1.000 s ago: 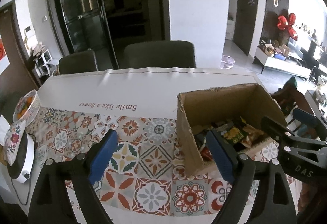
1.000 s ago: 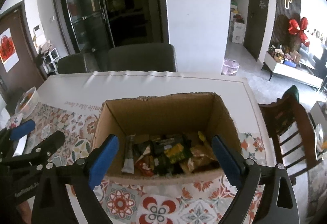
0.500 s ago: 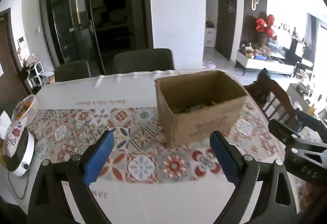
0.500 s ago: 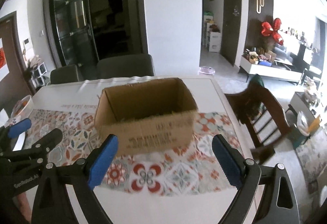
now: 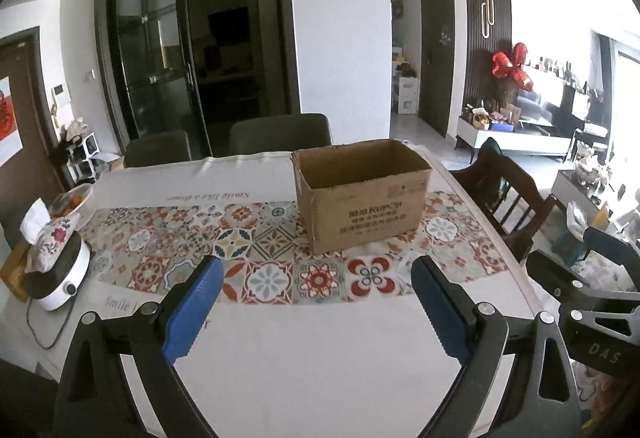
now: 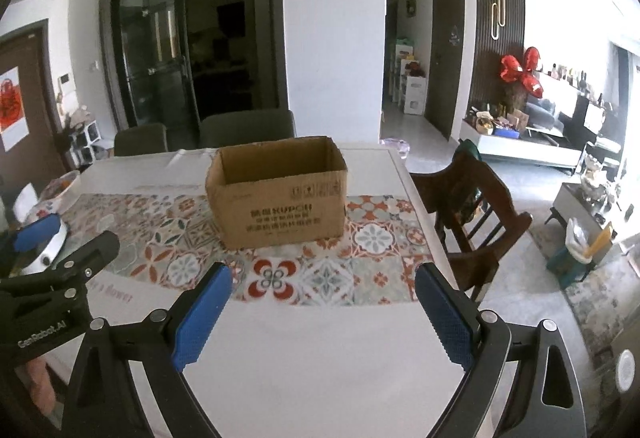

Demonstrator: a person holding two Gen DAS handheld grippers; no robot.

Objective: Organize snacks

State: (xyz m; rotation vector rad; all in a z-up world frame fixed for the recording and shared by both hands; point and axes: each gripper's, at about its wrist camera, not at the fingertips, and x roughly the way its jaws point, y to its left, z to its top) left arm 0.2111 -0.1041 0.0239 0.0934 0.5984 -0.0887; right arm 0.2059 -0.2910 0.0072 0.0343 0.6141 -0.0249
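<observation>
An open brown cardboard box [image 5: 362, 198] stands on the patterned runner of the white table [image 5: 320, 358]; it also shows in the right wrist view [image 6: 280, 194]. Its walls hide what is inside from here. My left gripper [image 5: 318, 304] is open and empty, held back over the table's near edge, well short of the box. My right gripper [image 6: 324, 312] is open and empty too, at about the same distance. Each gripper shows at the side of the other's view.
A white appliance with a floral tissue pouch on it [image 5: 56, 258] and a basket of fruit [image 5: 74, 198] sit at the table's left end. Dark chairs [image 5: 280, 134] stand behind the table, and a wooden chair [image 5: 504, 198] at its right side.
Both grippers have pulled back and lowered away from the box. The snack packets seen inside it before are now out of sight behind its walls.
</observation>
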